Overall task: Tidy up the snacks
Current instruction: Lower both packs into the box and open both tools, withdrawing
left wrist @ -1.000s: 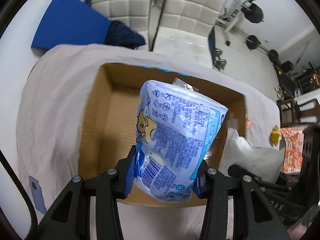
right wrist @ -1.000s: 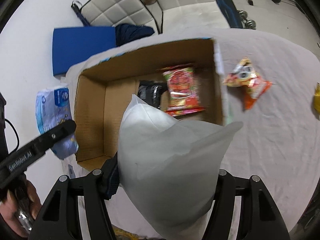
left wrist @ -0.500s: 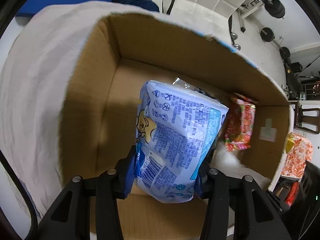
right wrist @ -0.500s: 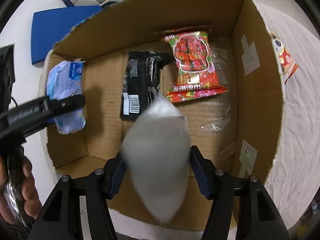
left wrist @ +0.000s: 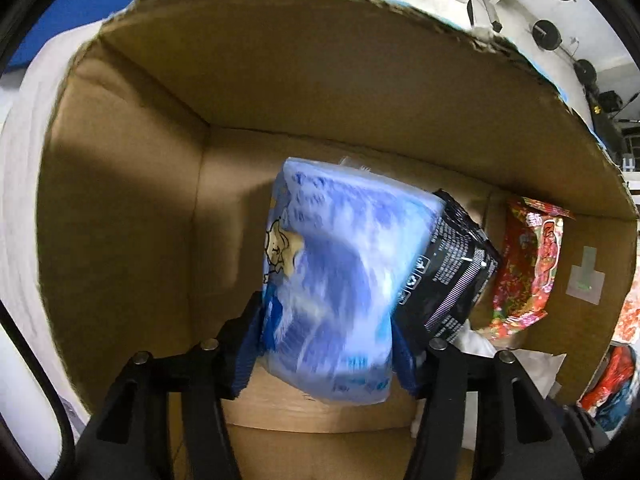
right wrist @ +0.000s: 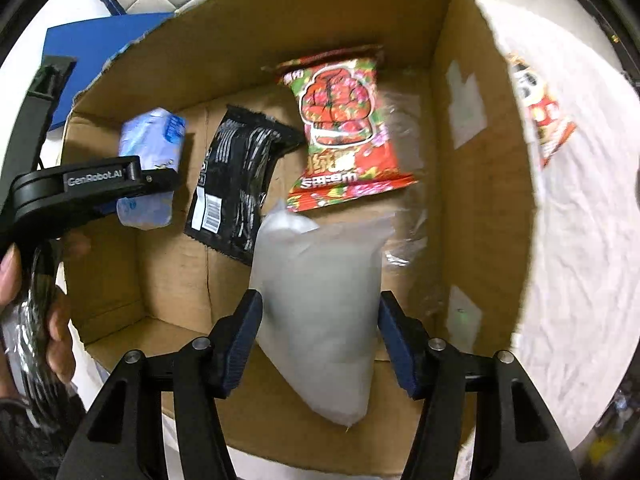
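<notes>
**Two packets held inside the box**

A blue packet (left wrist: 332, 304) is clamped by the left gripper (left wrist: 328, 344) near the cardboard box's (right wrist: 476, 216) left wall. A white bag (right wrist: 320, 312) is clamped by the right gripper (right wrist: 320, 344) toward the near edge, beside black (right wrist: 236, 184) and red (right wrist: 344, 128) packets lying on the floor.

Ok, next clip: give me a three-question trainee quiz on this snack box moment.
1. True or false: the left gripper is shut on the blue packet.
2. What does the right gripper hold? A) red packet B) white bag C) black packet
3. Fill in: the black packet and red packet lie on the floor of the ____.

Key: 1 true; 2 B, the white bag; 3 cardboard box.
</notes>
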